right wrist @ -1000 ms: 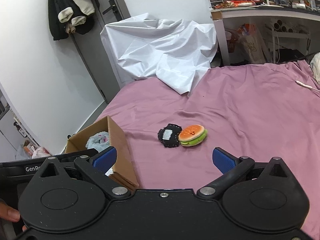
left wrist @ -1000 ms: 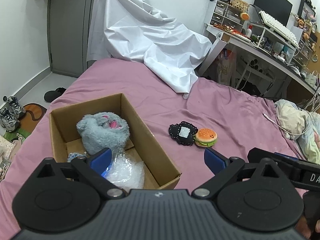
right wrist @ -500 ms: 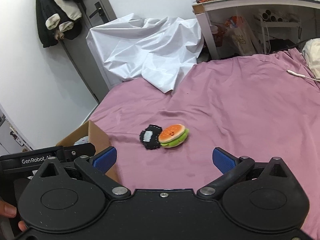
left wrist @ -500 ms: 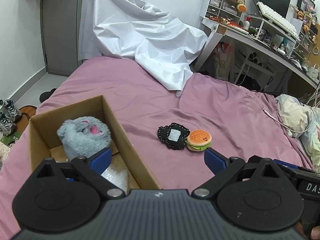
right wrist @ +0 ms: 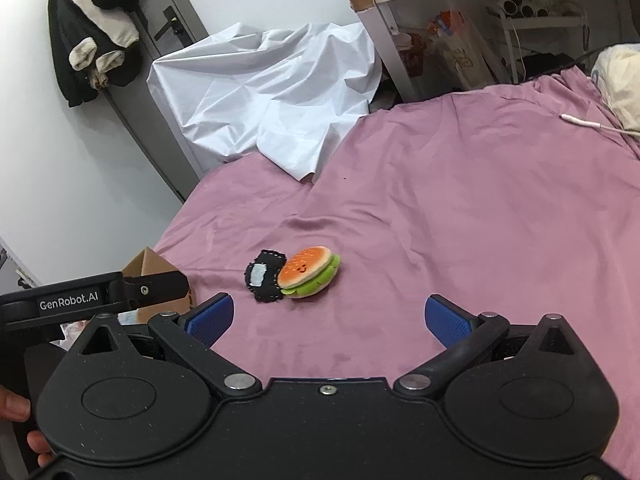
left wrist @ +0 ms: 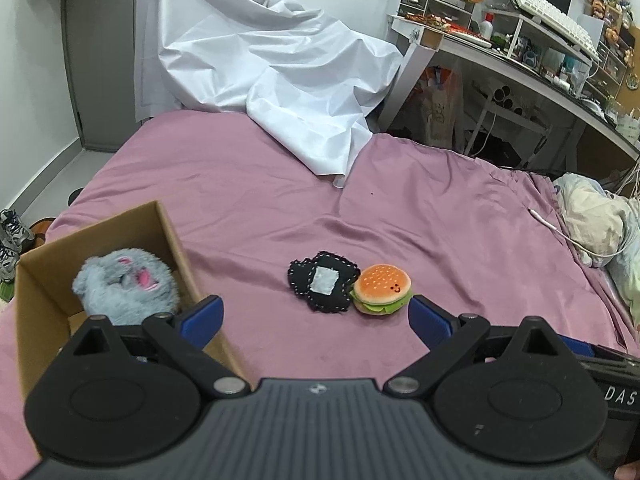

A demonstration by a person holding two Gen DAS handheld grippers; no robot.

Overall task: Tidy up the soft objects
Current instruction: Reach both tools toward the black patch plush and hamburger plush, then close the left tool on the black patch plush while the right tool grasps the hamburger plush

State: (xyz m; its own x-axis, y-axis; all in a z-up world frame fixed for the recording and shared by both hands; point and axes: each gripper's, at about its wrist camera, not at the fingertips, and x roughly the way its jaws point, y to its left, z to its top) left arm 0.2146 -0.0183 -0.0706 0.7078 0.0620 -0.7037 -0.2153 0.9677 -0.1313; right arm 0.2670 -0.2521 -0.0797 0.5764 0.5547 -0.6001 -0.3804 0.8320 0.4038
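Toys on the bed number two: one burger plush (left wrist: 381, 289) and one black felt plush (left wrist: 323, 287) with a pale patch, lying touching each other on the pink sheet (left wrist: 440, 220), the burger on the right. One cardboard box (left wrist: 170, 232) stands at the left edge of the bed. One grey furry plush (left wrist: 126, 286) with pink markings sits inside it; the rest of the box floor is hidden behind the left gripper (left wrist: 316, 318). One white sheet (left wrist: 256, 64) is draped over something at the far end of the bed.

Compared with a second ago, the left view has swung away from the box, which now lies further left and is partly cut off, and the clear plastic seen in it then is out of sight. The two loose toys now sit nearer the middle of both views and look larger.

Both grippers are released, jaws spread wide with nothing between the blue pads. The right gripper (right wrist: 328, 318) hovers over bare sheet just short of the burger (right wrist: 308, 271) and black plush (right wrist: 264, 276), with the box corner (right wrist: 150, 264) to its left.
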